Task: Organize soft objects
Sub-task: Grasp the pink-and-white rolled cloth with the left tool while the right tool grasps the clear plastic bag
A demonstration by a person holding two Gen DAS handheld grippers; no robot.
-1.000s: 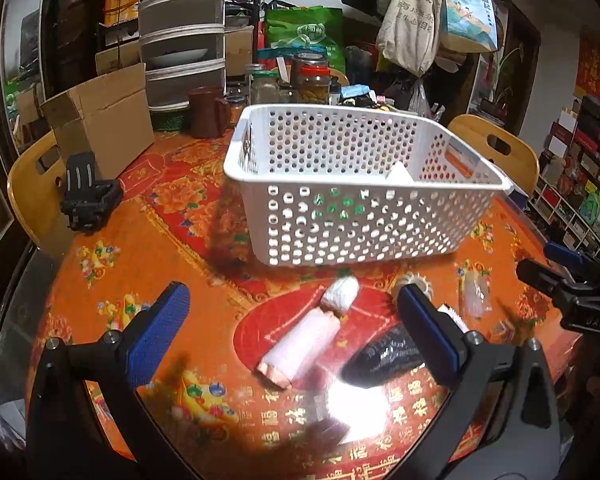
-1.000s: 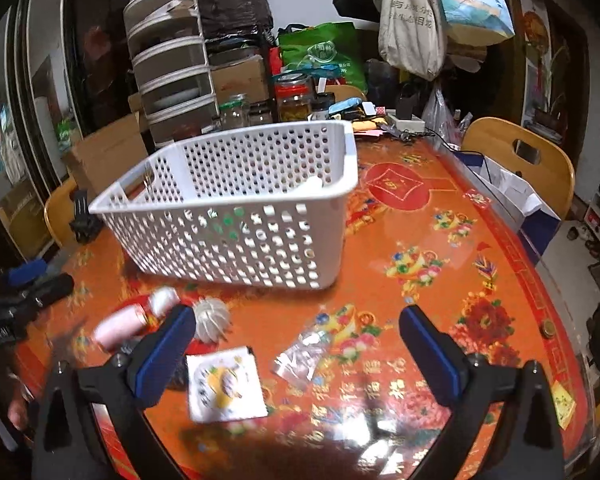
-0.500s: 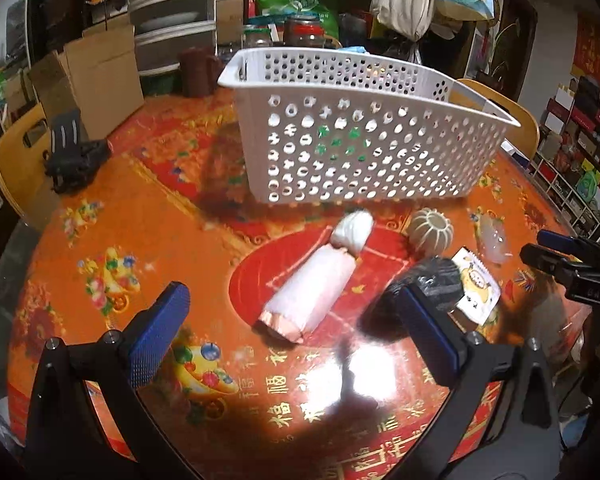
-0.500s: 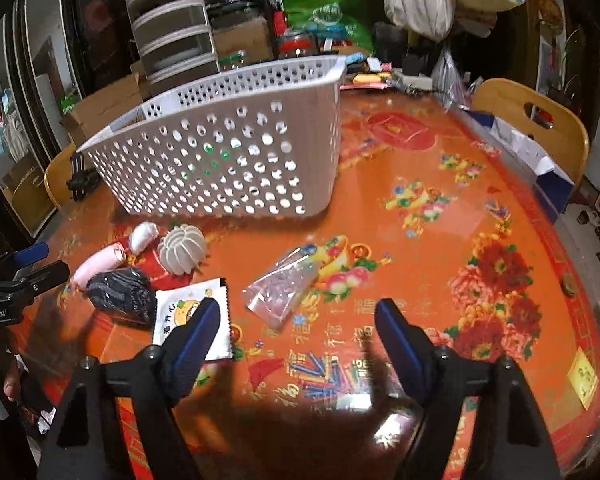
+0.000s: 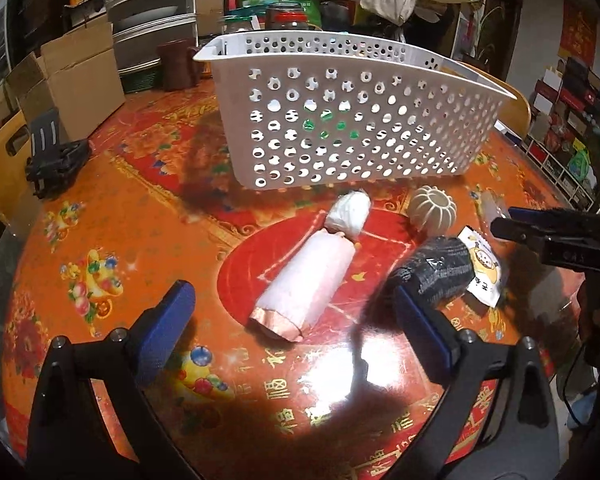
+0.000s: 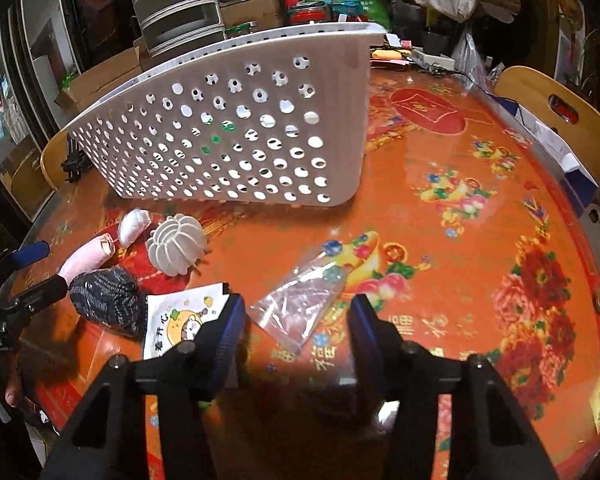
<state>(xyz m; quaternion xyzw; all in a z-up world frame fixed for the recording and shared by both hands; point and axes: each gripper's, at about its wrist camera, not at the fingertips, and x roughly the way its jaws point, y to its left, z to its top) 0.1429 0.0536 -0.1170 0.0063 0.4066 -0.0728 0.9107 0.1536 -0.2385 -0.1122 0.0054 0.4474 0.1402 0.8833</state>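
Observation:
A white perforated basket (image 5: 352, 120) (image 6: 236, 136) stands on the orange table. In front of it lie a pink roll (image 5: 306, 288) (image 6: 86, 258), a small white bundle (image 5: 350, 214) (image 6: 134, 226), a white ribbed ball (image 5: 432, 210) (image 6: 177, 246), a dark knitted roll (image 5: 440, 270) (image 6: 106, 300), a cartoon-printed packet (image 5: 484, 272) (image 6: 180, 324) and a clear plastic bag (image 6: 300, 304). My left gripper (image 5: 296, 332) is open, its jaws wide either side of the pink roll, just short of it. My right gripper (image 6: 296, 320) is open around the near end of the clear bag.
Cardboard boxes (image 5: 76, 80), stacked drawers (image 5: 152, 12), jars and bags crowd the far table edge. A black clamp (image 5: 54, 160) lies at the left. Wooden chairs (image 6: 556, 120) stand around the table. Something green shows through the basket holes (image 5: 332, 128).
Both grippers have come down and forward toward the table. The right jaws have narrowed around the clear bag. The left gripper now frames the pink roll closer.

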